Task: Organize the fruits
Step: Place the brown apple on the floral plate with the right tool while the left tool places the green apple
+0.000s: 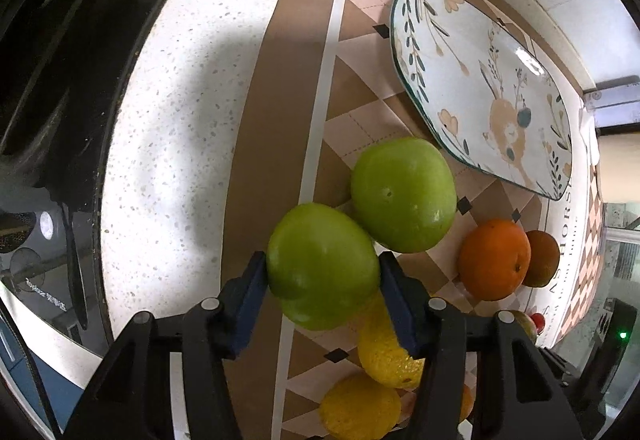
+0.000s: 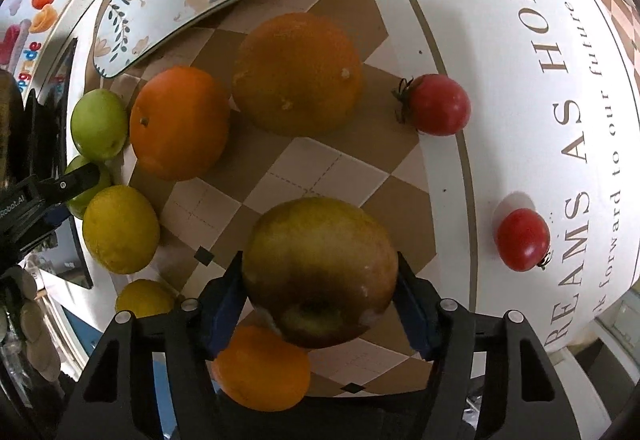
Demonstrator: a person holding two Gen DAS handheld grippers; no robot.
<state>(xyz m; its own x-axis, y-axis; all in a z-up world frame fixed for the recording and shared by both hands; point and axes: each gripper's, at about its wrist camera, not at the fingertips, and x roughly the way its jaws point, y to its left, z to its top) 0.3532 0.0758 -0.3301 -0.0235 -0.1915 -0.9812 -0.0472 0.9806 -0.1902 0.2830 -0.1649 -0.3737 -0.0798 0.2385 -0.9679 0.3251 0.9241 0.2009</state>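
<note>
My left tongs (image 1: pixel 323 282) were clamped on a green apple (image 1: pixel 322 264), both blue pads pressed to its sides, with a second green apple (image 1: pixel 404 194) touching it just beyond and two lemons (image 1: pixel 386 356) lying below on the checked mat (image 1: pixel 352 104). My right tongs (image 2: pixel 320 288) straddled a brownish apple (image 2: pixel 320 270) with the pads at its flanks, though I could not tell whether they pressed it. Farther out sat two oranges (image 2: pixel 180 122), two tomatoes (image 2: pixel 440 105) and the empty deer-painted plate (image 1: pixel 472 52) on the speckled desk (image 1: pixel 172 100).
</note>
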